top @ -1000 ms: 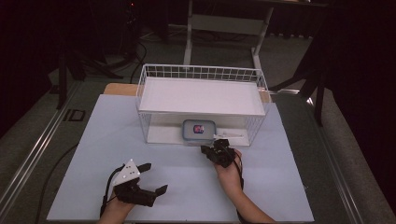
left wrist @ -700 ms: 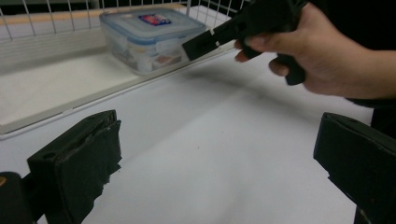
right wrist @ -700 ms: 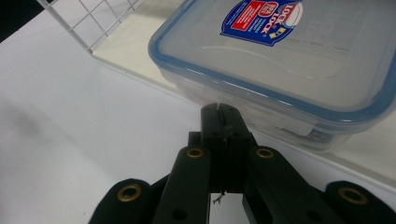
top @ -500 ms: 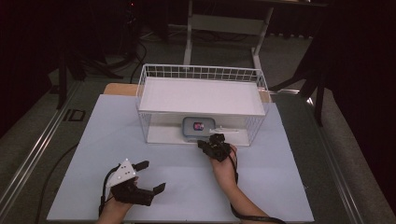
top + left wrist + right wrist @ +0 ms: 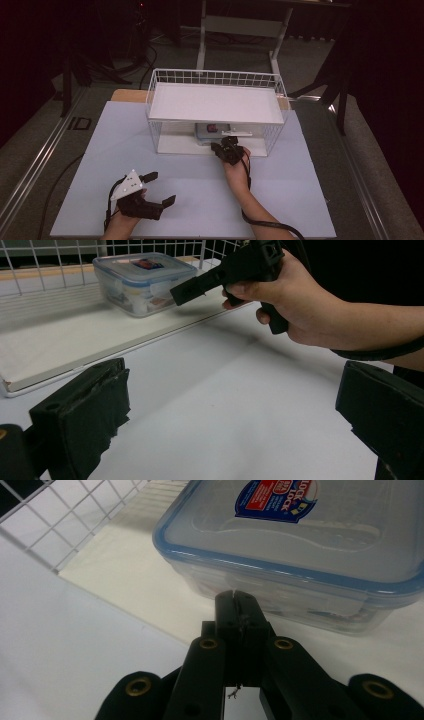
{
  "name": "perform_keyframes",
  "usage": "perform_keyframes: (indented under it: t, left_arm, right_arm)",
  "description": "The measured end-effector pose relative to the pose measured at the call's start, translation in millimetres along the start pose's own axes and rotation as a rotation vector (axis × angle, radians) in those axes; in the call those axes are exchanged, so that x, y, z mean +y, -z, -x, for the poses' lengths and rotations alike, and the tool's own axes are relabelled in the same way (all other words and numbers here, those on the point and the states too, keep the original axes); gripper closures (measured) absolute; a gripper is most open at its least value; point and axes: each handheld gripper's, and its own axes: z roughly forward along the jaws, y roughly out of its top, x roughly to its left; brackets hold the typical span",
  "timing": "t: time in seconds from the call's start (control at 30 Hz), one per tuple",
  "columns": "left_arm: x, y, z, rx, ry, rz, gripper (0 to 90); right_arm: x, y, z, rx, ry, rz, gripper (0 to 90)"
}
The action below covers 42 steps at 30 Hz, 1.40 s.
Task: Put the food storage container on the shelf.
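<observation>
A clear plastic container with a blue-rimmed lid [image 5: 212,131] sits on the bottom board of a white wire rack [image 5: 215,77], under its flat top shelf. My right gripper [image 5: 226,146] is shut with nothing between its jaws, and its tip points at the container's near wall. In the right gripper view the closed tip [image 5: 235,599] is right at the container [image 5: 310,545]; whether they touch I cannot tell. My left gripper [image 5: 161,188] rests low at the front left, wide open and holding nothing. In its own view the left gripper [image 5: 235,410] faces the container [image 5: 145,282] and the right gripper [image 5: 181,292].
The rack's bottom board [image 5: 60,345] has a low front lip, with wire sides [image 5: 50,260] behind it. The top shelf [image 5: 215,102] overhangs the container closely. The white tabletop [image 5: 200,200] lies between the rack and the front edge. A cable trails from the right wrist.
The right hand has pushed forward, bringing its shut gripper from the rack's front up to the container under the shelf. The left gripper has stayed where it was.
</observation>
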Motion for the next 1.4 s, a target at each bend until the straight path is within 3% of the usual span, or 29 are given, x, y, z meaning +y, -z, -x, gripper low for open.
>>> perform_keyframes:
  t: [0.33,0.5,0.83,1.0,1.27,1.4]
  left_arm:
    - [-0.4,-0.2,0.3,0.004,-0.006,0.001,1.7]
    - [-0.9,0.4,0.2,0.01,-0.004,-0.003,1.7]
    - [-0.8,0.6,0.8,0.005,-0.001,0.002,1.7]
    - [-0.5,0.1,1.3,0.004,-0.001,0.0,1.7]
    - [0.9,-1.0,2.2,0.004,-0.007,0.005,1.7]
    - [1.7,-1.5,1.8,0.01,-0.009,0.01,1.7]
  right_arm:
    - [9.5,-8.2,-1.6,-0.011,-0.034,-0.001,89.9]
    - [12.1,-12.4,-0.8,-0.02,-0.013,0.006,89.9]
    - [15.2,-13.0,2.5,-0.03,-0.035,0.014,89.8]
    - [9.9,-8.0,-3.5,-0.009,-0.021,0.002,89.7]
    - [0.7,7.0,-14.1,0.019,0.06,0.024,85.5]
    - [-3.4,15.2,-18.7,0.037,0.071,0.045,76.2]
